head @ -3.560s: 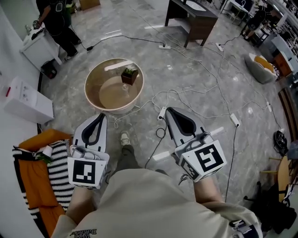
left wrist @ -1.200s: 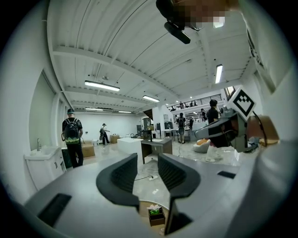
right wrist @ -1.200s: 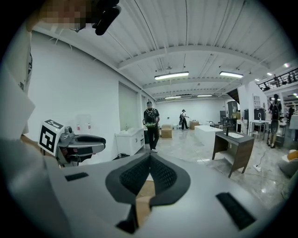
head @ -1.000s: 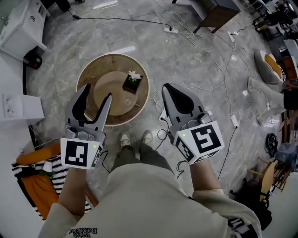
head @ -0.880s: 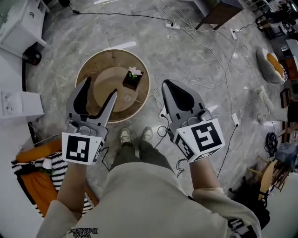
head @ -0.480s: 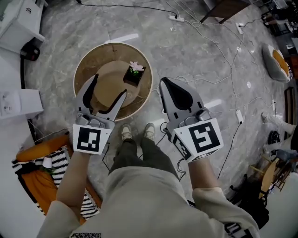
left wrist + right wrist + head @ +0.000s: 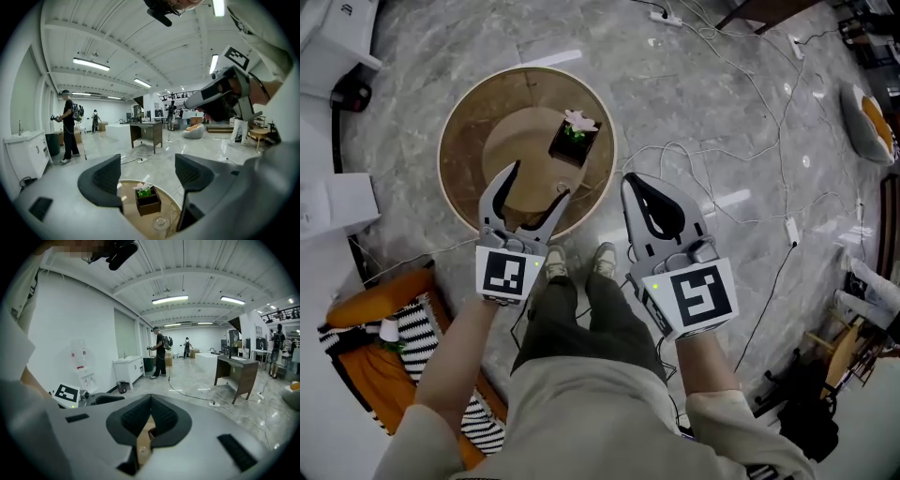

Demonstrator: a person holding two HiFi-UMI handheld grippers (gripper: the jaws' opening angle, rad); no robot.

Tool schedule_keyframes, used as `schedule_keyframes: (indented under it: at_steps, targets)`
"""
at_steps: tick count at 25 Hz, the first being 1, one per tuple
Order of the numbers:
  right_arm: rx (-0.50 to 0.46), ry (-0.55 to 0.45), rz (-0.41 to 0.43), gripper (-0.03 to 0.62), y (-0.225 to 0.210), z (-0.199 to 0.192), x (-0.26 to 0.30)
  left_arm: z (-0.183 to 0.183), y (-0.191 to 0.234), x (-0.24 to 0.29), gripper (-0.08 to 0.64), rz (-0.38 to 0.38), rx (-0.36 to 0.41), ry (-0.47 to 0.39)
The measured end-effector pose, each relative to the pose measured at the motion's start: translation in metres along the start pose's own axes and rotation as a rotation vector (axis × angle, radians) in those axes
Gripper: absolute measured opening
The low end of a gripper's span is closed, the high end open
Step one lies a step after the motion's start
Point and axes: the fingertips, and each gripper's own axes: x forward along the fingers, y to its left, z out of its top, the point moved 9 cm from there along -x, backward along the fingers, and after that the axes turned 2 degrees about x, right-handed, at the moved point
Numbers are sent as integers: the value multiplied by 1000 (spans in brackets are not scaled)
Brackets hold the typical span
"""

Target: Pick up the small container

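A small clear glass container (image 7: 563, 187) stands on a round wooden table (image 7: 455, 122), near its front edge. Behind it is a dark square box (image 7: 574, 139) holding something green and pink. My left gripper (image 7: 539, 183) hovers over the table's near rim, open wide and empty, with the glass just off its right fingertip. In the left gripper view the box (image 7: 148, 200) and the glass (image 7: 159, 224) lie below and between the spread jaws of the left gripper (image 7: 147, 176). My right gripper (image 7: 630, 180) is shut and empty, held over the floor right of the table; the right gripper (image 7: 150, 399) shows its jaws pressed together.
White cables (image 7: 741, 103) and a power strip (image 7: 790, 231) trail over the grey marble floor. White cabinets (image 7: 333, 202) stand at the left, with orange and striped cloth (image 7: 384, 347) below them. The person's shoes (image 7: 578, 262) are just before the table. A dark desk (image 7: 146, 133) and people stand far off.
The left gripper has moved forward over the table's near rim and its jaws have spread wider. The view has shifted closer to the table. The right gripper stays shut.
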Motion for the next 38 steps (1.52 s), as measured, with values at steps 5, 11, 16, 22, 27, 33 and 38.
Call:
schedule_keyframes:
  at_steps: [5,11,16,22,27,33,38]
  targets:
    - [3,51,12,-3,-2,-51,28,-57,-13,30,342,-35,9,37]
    - [25,105,11,-3,-12,-110,58,-139,-28,71,342,-64,1,102]
    - [37,154,18,-3,-19,-151,75,-210,-38,98,342,-81,-3,180]
    - [46,214,41,-3,-26,-205,95,-270,-47,130,357,-66,-59,241]
    - [100,257,37,-3,-32,-242,108,-308,-55,148,360,-69,-60,302]
    - [154,270,40,-3,-35,-264,108,-332,-60,162,362,-34,-29,332]
    - [132,291,32,-3,-38,-274,106,-337,-58,165,360,-46,-26,318]
